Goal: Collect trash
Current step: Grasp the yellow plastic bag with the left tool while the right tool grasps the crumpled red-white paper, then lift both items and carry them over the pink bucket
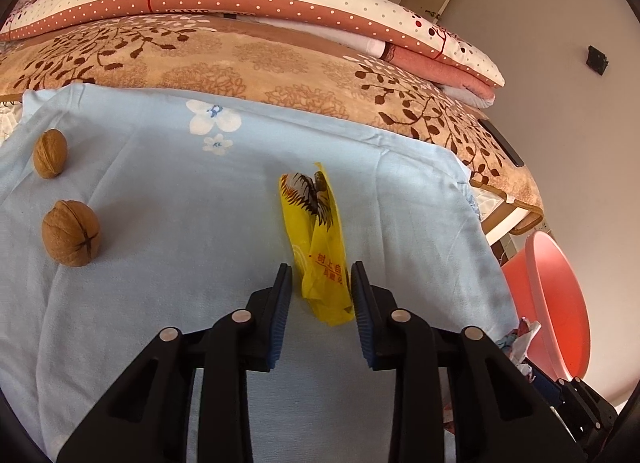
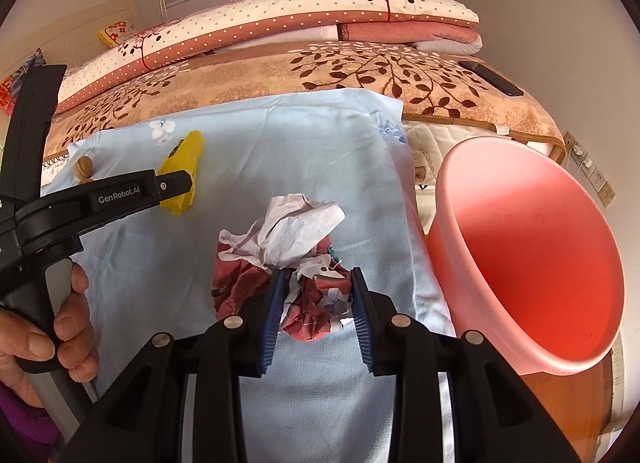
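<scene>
Left gripper [image 1: 321, 277] straddles a yellow wrapper [image 1: 316, 239] mid-frame, jaws part-open, not gripping. Right gripper [image 2: 317, 283] likewise straddles crumpled paper [image 2: 292, 251]. Close squarely before lifting toward the pink bucket [image 2: 532, 263] at right.

Two walnuts are counted on the light blue sheet [image 1: 180, 203]: one walnut [image 1: 49, 153] at ten o'clock in the left wrist view, and a second walnut [image 1: 71, 232] at nine o'clock. One yellow plastic wrapper [image 1: 318, 239] is seen at the centre. One crumpled paper wad [image 2: 296, 259] is counted in the right wrist view. One pink bucket [image 2: 532, 263] is found at three o'clock. One dark phone [image 2: 490, 78] is seen at one o'clock. Two tools are counted: the left tool [image 1: 320, 275] and the right tool [image 2: 318, 283].
</scene>
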Demonstrator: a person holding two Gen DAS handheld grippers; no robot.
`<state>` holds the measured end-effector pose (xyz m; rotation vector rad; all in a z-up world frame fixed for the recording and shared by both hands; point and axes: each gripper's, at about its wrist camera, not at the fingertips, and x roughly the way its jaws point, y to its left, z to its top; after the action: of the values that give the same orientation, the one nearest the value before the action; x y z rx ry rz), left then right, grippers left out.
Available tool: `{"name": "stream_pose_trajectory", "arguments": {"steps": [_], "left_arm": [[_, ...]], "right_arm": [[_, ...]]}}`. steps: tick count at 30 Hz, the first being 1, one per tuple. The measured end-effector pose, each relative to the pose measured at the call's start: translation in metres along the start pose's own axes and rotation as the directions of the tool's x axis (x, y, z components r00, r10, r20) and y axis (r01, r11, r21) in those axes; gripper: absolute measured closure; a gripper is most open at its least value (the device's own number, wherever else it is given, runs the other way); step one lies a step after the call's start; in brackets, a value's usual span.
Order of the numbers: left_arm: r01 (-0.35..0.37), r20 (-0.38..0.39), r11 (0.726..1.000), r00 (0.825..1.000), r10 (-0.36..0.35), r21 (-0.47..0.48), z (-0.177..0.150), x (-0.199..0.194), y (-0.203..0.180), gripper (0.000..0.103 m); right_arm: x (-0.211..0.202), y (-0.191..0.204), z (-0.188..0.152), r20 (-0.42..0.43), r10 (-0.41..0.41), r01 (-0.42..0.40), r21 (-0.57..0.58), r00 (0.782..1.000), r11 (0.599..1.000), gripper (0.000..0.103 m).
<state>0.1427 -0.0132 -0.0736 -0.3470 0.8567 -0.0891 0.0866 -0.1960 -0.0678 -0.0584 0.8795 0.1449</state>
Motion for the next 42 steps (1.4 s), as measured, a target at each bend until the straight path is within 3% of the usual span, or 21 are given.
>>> {"name": "stream_pose_trajectory", "arguments": {"steps": [2, 5, 10, 20, 31, 42], "left_arm": [[-0.008, -0.004, 1.000, 1.000, 0.008, 0.002, 0.000, 0.001, 0.000, 0.086], [-0.032, 0.014, 0.999, 0.999, 0.032, 0.018, -0.001, -0.003, -0.002, 0.090], [-0.060, 0.085, 0.990, 0.995, 0.049, 0.131, -0.011, -0.025, -0.023, 0.090], [-0.078, 0.186, 0.975, 0.982, 0.039, 0.207, -0.020, -0.066, -0.051, 0.090], [-0.073, 0.241, 0.977, 0.970, 0.023, 0.200, -0.030, -0.095, -0.055, 0.090], [-0.097, 0.303, 0.970, 0.953, 0.026, 0.221, -0.042, -0.114, -0.059, 0.090]], "right_arm": [[0.001, -0.003, 0.000, -0.006, 0.008, -0.008, 0.011, 1.000, 1.000, 0.068], [0.001, -0.008, 0.000, -0.012, 0.025, -0.025, 0.033, 1.000, 0.999, 0.064], [0.006, -0.019, 0.000, -0.028, 0.080, -0.077, 0.090, 0.996, 0.993, 0.061], [0.006, -0.022, 0.000, -0.028, 0.103, -0.099, 0.103, 0.994, 0.990, 0.061], [-0.002, -0.012, -0.002, 0.011, 0.108, -0.109, 0.053, 0.994, 0.993, 0.071], [-0.037, 0.006, -0.006, 0.132, 0.120, -0.119, -0.016, 0.984, 0.993, 0.072]]}}
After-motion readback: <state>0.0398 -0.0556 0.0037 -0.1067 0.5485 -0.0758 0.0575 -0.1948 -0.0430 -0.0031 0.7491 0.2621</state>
